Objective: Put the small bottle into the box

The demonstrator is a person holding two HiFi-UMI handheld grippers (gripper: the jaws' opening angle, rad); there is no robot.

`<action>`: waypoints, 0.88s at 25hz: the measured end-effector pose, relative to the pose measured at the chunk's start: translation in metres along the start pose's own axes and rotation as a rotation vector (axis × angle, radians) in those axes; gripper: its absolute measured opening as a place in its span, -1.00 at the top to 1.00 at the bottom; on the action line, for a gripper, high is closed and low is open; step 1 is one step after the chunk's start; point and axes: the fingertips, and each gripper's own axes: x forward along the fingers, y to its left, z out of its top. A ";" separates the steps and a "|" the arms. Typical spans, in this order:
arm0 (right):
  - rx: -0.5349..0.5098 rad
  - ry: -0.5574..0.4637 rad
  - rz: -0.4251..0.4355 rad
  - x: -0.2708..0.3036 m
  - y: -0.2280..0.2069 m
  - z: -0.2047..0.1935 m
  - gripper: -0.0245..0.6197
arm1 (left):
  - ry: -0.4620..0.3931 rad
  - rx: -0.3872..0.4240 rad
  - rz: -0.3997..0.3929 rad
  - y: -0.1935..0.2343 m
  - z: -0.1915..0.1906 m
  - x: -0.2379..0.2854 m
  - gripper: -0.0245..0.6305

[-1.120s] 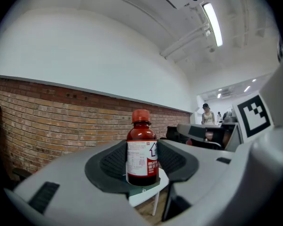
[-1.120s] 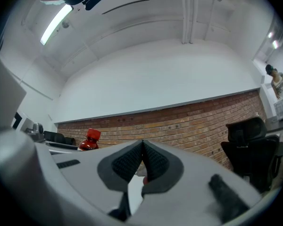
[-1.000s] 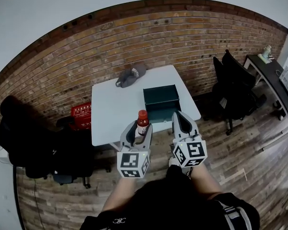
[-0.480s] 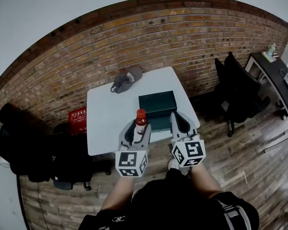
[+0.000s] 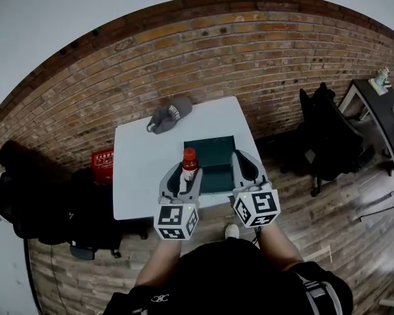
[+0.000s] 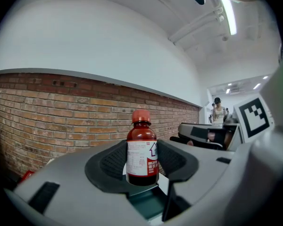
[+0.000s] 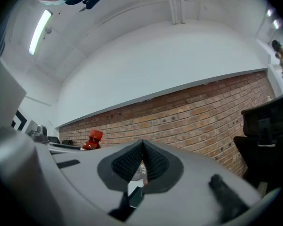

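**A:** What's on the list, left to right?

**B:** Item one: red crate [image 5: 102, 159], on the floor beside the white surface [image 5: 141, 169]. Item two: grey cap [image 5: 169, 114], at the far edge of the surface, well apart from the rest.

**A:** And the task's own piece?

**B:** Item three: small bottle [image 6: 142, 149], brown, with a red cap and a white label. It is upright and clear of the surface, held in the left claw [image 5: 186, 177]. Both pads press its sides at label height, so that claw stands partly wide, clamped on it. Seen from above, the bottle lines up with the box's left edge. I can't tell whether it is over the opening yet.

**A:** The box?

**B:** Item four: box [image 5: 213, 151], dark green, open-topped, nothing visible inside. It sits on the near right part of the surface. Item five: right claw [image 7: 142, 161], pads together with nothing between them, held level just right of the box. Item six: black office chair [image 5: 328, 136], off to the right by the brick wall.

**A:** Which step is this?

**B:** The carry, I'd judge: the bottle is picked up but not yet delivered. The next move calls for a short shift to bring it squarely above the opening. After that it goes down upright, with its base clearing the box wall, before the pads part.
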 end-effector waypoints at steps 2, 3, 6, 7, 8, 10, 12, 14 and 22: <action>0.004 0.012 0.013 0.010 -0.009 -0.001 0.84 | 0.007 0.003 0.008 -0.001 0.001 0.012 0.28; 0.004 0.017 0.018 0.015 -0.014 -0.001 0.84 | 0.011 0.006 0.009 -0.002 0.000 0.017 0.28; 0.018 0.028 0.024 0.030 -0.023 -0.003 0.84 | 0.037 0.020 -0.003 0.001 -0.005 0.033 0.28; 0.030 0.032 0.030 0.034 -0.025 -0.004 0.84 | 0.047 0.026 -0.008 0.003 -0.009 0.038 0.28; 0.043 0.037 0.038 0.038 -0.025 -0.006 0.84 | 0.058 0.031 -0.013 0.006 -0.012 0.042 0.28; 0.061 0.050 0.047 0.046 -0.026 -0.012 0.84 | 0.080 0.042 -0.027 0.011 -0.021 0.049 0.28; 0.062 0.062 0.039 0.052 -0.026 -0.018 0.84 | 0.105 0.056 -0.051 0.017 -0.030 0.055 0.28; 0.055 0.072 0.022 0.057 -0.024 -0.023 0.84 | 0.139 0.074 -0.086 0.024 -0.038 0.060 0.28; 0.032 0.083 -0.082 0.057 -0.028 -0.032 0.84 | 0.302 0.263 -0.240 0.035 -0.093 0.076 0.29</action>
